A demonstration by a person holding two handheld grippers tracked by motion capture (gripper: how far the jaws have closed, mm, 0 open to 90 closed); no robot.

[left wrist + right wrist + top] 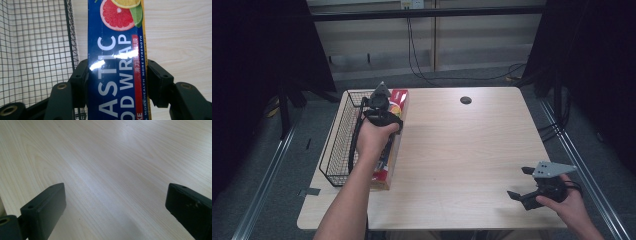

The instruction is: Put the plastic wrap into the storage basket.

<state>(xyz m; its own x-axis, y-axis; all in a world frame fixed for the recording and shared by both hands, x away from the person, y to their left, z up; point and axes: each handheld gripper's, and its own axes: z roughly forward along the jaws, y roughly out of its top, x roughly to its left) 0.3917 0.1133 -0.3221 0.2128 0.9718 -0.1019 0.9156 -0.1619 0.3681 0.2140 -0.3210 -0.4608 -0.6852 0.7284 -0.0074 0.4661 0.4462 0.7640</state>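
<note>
Nearest, at the right near corner of the table (462,150), the right hand-held gripper (523,184) is resting low over the bare top with its jaws standing wide apart and nothing between them; its own view is showing pale, smooth wood-grain laminate running between the two blocky black pads. Farther in on the left, the left hand-held gripper (117,82) is clamping a long plastic food wrap box (116,62) across its narrow width, both pads pressing on the long side faces. The box is a slim rectangular carton of glossy printed card, dark blue with white lettering, a red strip and a grapefruit picture, catching a bright glare. In the high view it is lying lengthwise, near to far, just beside the right wall of the wire basket (339,145), and I cannot tell whether its underside is touching the table or is just off it. The basket is a black, open, thin-wire mesh tray with a rectangular rim, sitting at the left edge of the table. Judging by this, the step in hand is carrying the gripped box toward the basket; the next move probably calls for raising it above the rim, shifting left and keeping it aligned with the basket's long axis so it fits.
</note>
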